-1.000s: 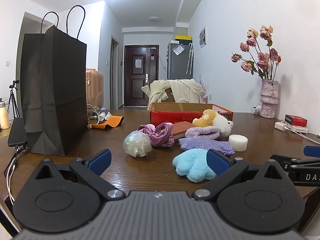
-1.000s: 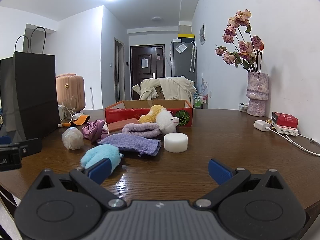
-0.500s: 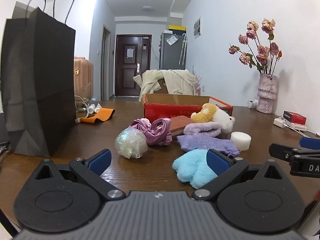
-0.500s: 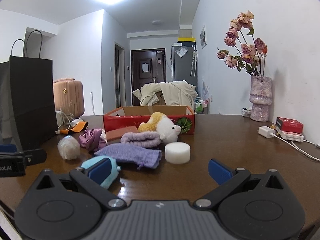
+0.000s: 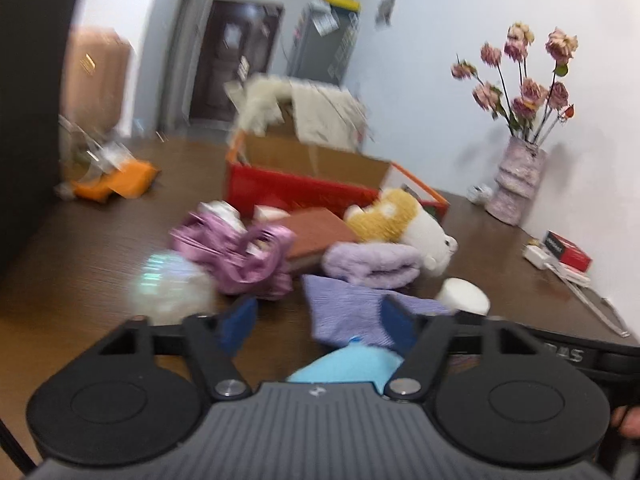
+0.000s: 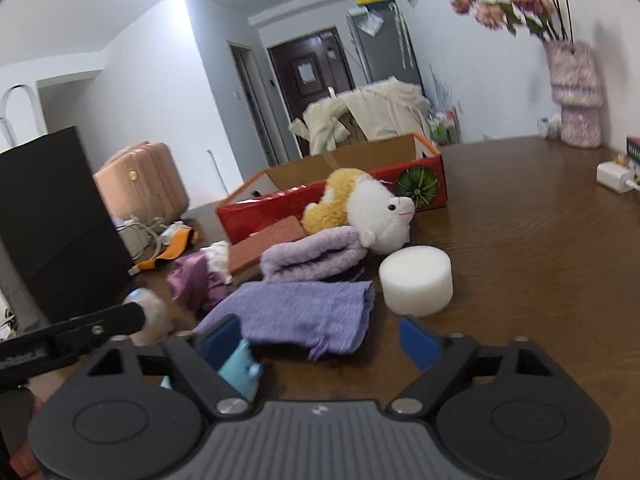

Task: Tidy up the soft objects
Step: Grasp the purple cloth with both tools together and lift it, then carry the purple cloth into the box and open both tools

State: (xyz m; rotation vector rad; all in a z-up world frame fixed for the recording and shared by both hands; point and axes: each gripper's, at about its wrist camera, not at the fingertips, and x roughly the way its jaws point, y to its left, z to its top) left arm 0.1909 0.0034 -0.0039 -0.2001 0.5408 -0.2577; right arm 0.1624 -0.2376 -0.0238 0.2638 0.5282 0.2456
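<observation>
Over a wooden table point(image 6: 520, 260), left gripper point(image 5: 316, 320) and right gripper point(image 6: 320, 338), jaws closing on nothing yet, poised beside blue plush point(image 5: 348, 364), purple cloth point(image 6: 304, 314), likely bound for red box point(image 6: 332, 200).

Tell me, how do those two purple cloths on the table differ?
The rolled towel is pale lilac and bundled into a thick roll, while the flat cloth is a deeper violet and lies spread out. The rolled towel looks fluffy; the flat cloth looks thinner, with a ribbed weave. The rolled towel lies against the plush toy, farther back; the flat cloth lies nearer the grippers, beside the white sponge. Both are soft purple fabrics on the wooden table.
</observation>
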